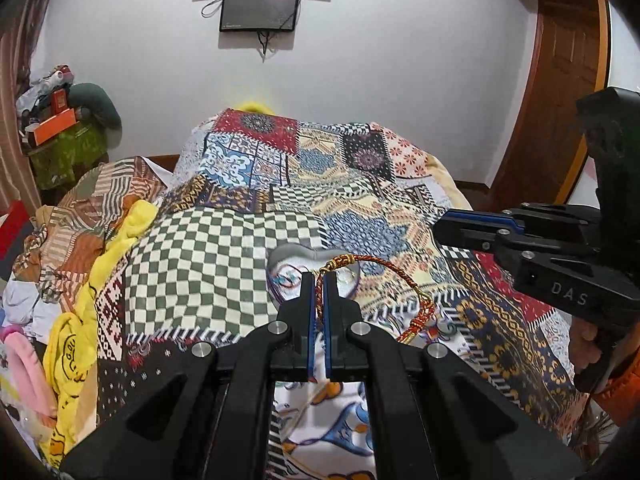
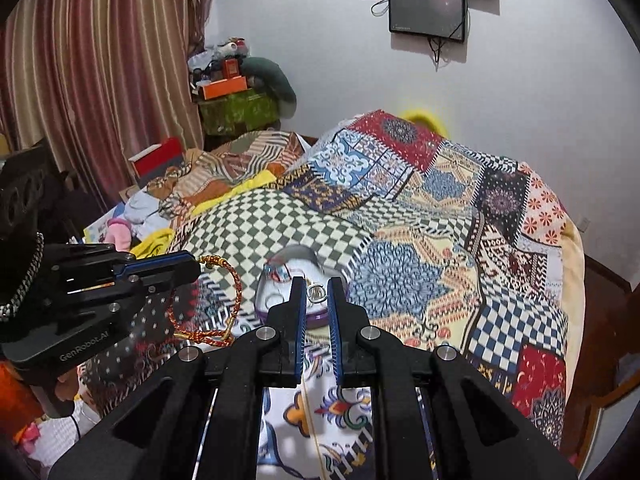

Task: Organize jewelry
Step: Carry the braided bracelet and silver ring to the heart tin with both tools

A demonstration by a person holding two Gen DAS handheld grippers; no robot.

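Note:
My left gripper is shut on a red and gold braided cord bracelet, which loops out to the right above the bed; the bracelet also shows in the right wrist view, hanging from the left gripper. A heart-shaped jewelry box with a purple rim lies on the patchwork quilt just beyond the left fingertips. In the right wrist view the box sits under my right gripper, whose jaws stand slightly apart around a small silver ring. The right gripper reaches in from the right.
A patchwork quilt covers the bed. Yellow and pink clothes are heaped at the left. A cluttered green stand with an orange box is by the striped curtains. Screens hang on the wall; a wooden door is at right.

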